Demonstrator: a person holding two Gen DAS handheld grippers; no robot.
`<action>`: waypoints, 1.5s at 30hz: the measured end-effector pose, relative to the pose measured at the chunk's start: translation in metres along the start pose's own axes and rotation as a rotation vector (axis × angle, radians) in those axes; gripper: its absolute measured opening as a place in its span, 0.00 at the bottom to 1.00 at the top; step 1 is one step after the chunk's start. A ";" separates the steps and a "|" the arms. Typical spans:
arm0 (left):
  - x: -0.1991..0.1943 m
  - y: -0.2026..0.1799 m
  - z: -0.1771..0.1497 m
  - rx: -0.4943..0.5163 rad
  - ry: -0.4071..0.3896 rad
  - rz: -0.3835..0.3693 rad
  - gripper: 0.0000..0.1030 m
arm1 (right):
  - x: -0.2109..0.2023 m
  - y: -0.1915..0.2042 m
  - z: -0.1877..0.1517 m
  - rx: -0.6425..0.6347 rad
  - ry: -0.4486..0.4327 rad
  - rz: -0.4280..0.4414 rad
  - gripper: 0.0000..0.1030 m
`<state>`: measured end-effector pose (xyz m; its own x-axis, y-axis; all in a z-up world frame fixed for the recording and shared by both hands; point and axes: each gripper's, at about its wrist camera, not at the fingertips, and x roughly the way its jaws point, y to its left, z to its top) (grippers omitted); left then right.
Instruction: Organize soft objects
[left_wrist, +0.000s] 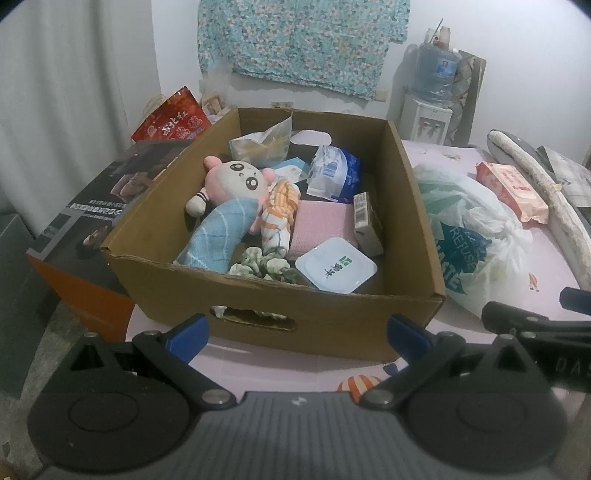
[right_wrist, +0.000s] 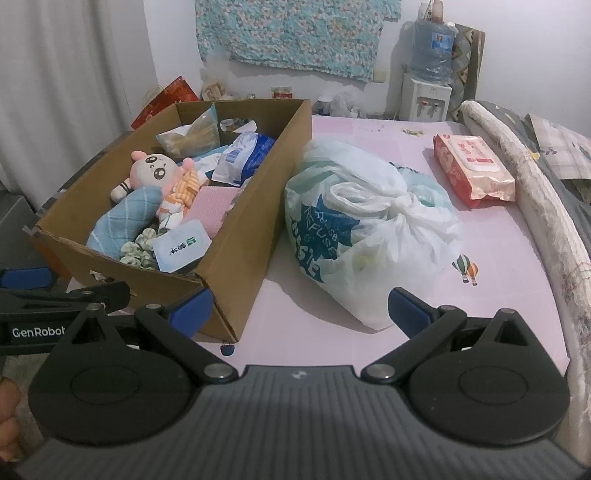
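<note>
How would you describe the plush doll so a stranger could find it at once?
Find the cardboard box on the pink bed, left of the tied white bag. The doll lies inside near its left wall: the only thing with a face, pale with big dark eyes.

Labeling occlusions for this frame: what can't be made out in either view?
- White plastic bag: knotted shut in both views, so its contents are hidden.
- Cardboard box: bottom layer buried under the plush doll and packets.
- Right claw: left wrist view cuts it off at the right edge.
</note>
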<state>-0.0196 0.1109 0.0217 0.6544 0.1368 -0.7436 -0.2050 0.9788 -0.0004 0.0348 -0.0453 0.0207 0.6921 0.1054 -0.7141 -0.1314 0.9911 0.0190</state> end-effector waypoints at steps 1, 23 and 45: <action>0.000 0.000 0.001 0.000 -0.001 0.001 1.00 | 0.000 0.000 0.000 -0.001 -0.002 0.000 0.99; -0.001 0.008 0.001 -0.025 0.009 0.024 1.00 | 0.003 0.011 0.005 -0.028 0.000 0.011 0.99; -0.003 0.013 0.003 -0.032 0.011 0.041 1.00 | 0.003 0.016 0.008 -0.038 0.000 0.023 0.99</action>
<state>-0.0219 0.1232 0.0259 0.6370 0.1746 -0.7508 -0.2546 0.9670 0.0088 0.0407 -0.0281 0.0244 0.6884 0.1280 -0.7139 -0.1739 0.9847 0.0088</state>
